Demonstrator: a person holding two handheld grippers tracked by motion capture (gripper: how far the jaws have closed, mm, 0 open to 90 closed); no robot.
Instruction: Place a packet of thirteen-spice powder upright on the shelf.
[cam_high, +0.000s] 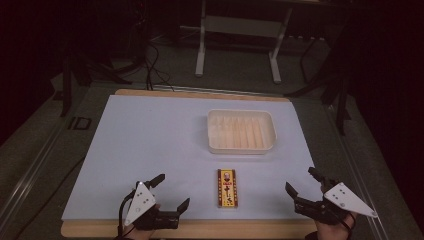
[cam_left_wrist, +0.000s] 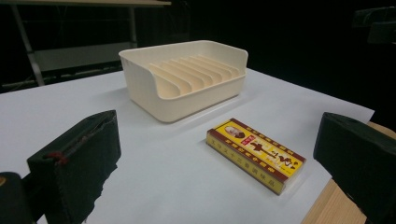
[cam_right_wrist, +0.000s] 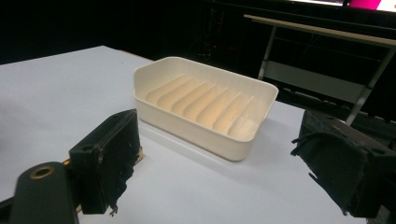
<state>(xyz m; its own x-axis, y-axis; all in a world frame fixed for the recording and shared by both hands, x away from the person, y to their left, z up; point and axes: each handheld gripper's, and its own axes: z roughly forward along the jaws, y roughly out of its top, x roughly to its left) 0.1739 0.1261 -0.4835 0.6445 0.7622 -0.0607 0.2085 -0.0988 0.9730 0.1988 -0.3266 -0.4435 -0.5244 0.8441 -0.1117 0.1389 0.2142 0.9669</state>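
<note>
A flat yellow and dark red box (cam_high: 227, 188) lies near the front edge of the white table sheet, between the two grippers; in the left gripper view the box (cam_left_wrist: 254, 154) sits ahead and right of centre. Beyond it stands an empty cream ribbed tray (cam_high: 242, 131), also seen as the tray (cam_left_wrist: 184, 77) and the tray (cam_right_wrist: 204, 105). My left gripper (cam_high: 172, 191) is open at the front left, nothing between its jaws. My right gripper (cam_high: 303, 182) is open at the front right, also empty. A corner of the box (cam_right_wrist: 138, 154) peeks out behind the left jaw in the right gripper view.
The white sheet (cam_high: 150, 145) covers a wooden table (cam_high: 200, 229), whose front edge shows as a bare strip. Metal table legs (cam_high: 201, 47) and cables (cam_high: 155, 65) stand on the dark floor beyond the far edge.
</note>
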